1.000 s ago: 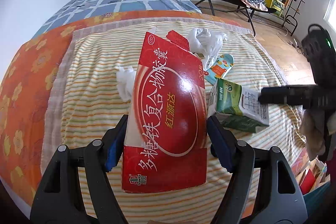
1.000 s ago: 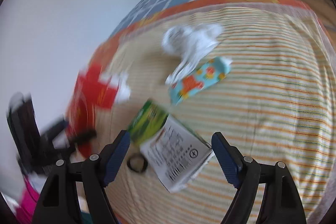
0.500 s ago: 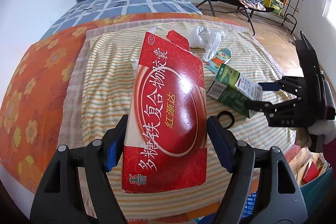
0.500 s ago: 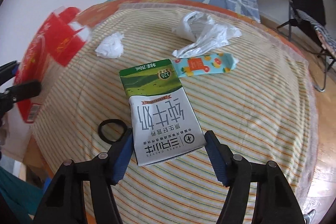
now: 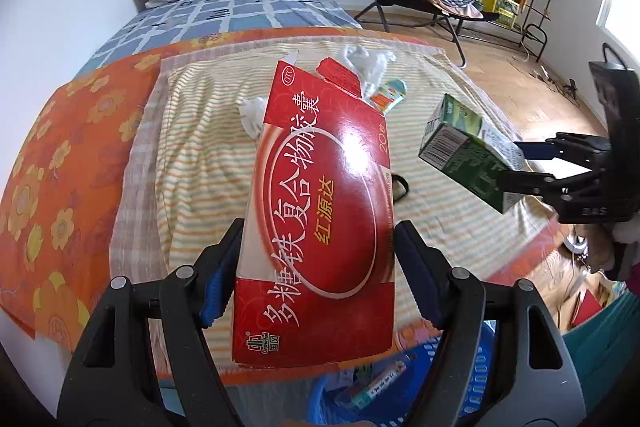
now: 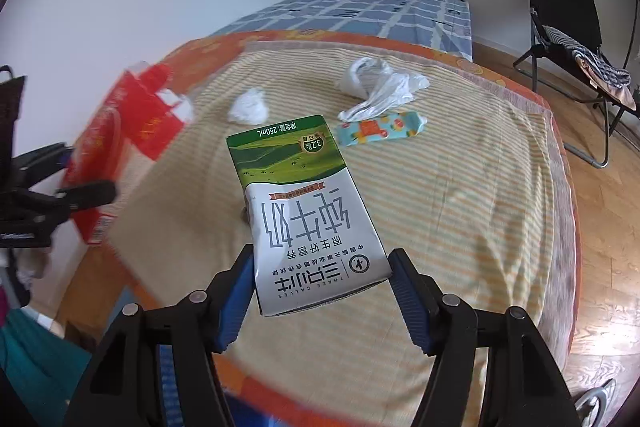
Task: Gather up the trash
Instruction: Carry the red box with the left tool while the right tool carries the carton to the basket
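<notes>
Trash in transit: red medicine box (image 5: 320, 211) clamped in left gripper (image 5: 316, 271) jaws above blue basket (image 5: 472, 359), milk carton (image 6: 304, 211) gripped by right gripper (image 6: 320, 291), both lifted clear of bed (image 6: 460, 195) for dropping; tissue (image 6: 248, 105), plastic bag (image 6: 380, 87), wipes packet (image 6: 380, 127) remain.

You are looking at a red box (image 5: 320, 211) with white and gold lettering, a green and white carton (image 6: 304, 211), a yellow-and-orange striped sheet (image 6: 460, 195), an orange flowered blanket (image 5: 60, 167), and a blue checked cover (image 5: 240, 11).
</notes>
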Tool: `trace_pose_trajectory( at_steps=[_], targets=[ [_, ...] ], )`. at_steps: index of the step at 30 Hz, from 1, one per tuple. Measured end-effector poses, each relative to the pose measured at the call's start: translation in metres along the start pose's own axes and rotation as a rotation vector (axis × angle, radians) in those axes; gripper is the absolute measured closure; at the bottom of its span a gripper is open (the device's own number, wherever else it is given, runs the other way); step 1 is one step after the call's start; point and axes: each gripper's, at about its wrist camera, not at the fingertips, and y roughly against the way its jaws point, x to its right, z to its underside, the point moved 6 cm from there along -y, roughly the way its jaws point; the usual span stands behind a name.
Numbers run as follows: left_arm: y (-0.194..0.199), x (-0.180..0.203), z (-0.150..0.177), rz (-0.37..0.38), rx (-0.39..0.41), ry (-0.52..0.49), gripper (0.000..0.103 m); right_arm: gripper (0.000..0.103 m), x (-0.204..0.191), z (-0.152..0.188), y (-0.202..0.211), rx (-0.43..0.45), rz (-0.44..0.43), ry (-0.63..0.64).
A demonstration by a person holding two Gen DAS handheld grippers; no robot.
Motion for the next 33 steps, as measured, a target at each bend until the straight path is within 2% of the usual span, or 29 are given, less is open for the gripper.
trace_pose_trajectory(
  at_steps=[10, 14, 25, 33],
  targets=[
    [0.026, 0.026, 0.061, 0.034, -0.043, -0.039, 0.028, 0.035, -0.036, 0.066, 0.044, -0.034, -0.071, 0.016],
    [0.030, 0.034, 0.093, 0.052, -0.084, -0.033, 0.028, 0.035, -0.050, 0.096, 0.052, -0.060, -0.100, 0.021],
    [0.022, 0.047, 0.165, 0.071, -0.206, -0.030, 0.028, 0.035, -0.077, 0.157, 0.038, -0.167, -0.086, 0.085],
    [0.014, 0.049, 0.194, 0.082, -0.268, -0.027, 0.028, 0.035, -0.083, 0.179, 0.026, -0.216, -0.077, 0.096]
  ],
)
